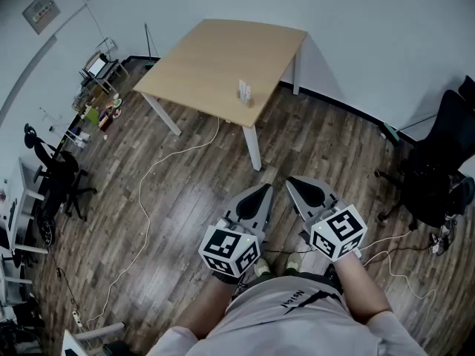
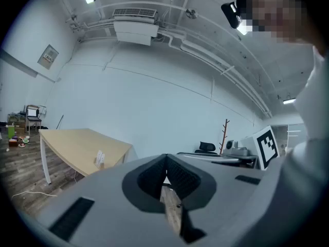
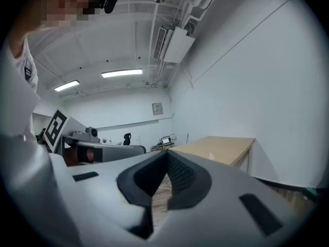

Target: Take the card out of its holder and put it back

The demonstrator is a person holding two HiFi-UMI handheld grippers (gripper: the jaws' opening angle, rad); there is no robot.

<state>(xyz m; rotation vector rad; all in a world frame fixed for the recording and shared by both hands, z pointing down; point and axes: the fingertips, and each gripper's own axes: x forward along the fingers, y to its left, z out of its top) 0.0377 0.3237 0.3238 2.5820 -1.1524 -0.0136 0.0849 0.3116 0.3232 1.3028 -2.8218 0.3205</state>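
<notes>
Standing by table edge — card holder; left gripper, right gripper (closed, empty) far off.

The table is tan, the card white.

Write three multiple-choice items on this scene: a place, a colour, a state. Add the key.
1. Where is the card holder? A. on the table, by its near edge. B. on the floor. C. between jaws.
2. What colour are the table legs? A. black. B. white. C. red.
3. How are the left gripper and right gripper? A. both wide open. B. right shut on the card. C. both shut, empty.
Key: 1 A, the head view shows it on the table; 2 B, the legs show white; 3 C, each gripper view shows jaws meeting on nothing.
</notes>
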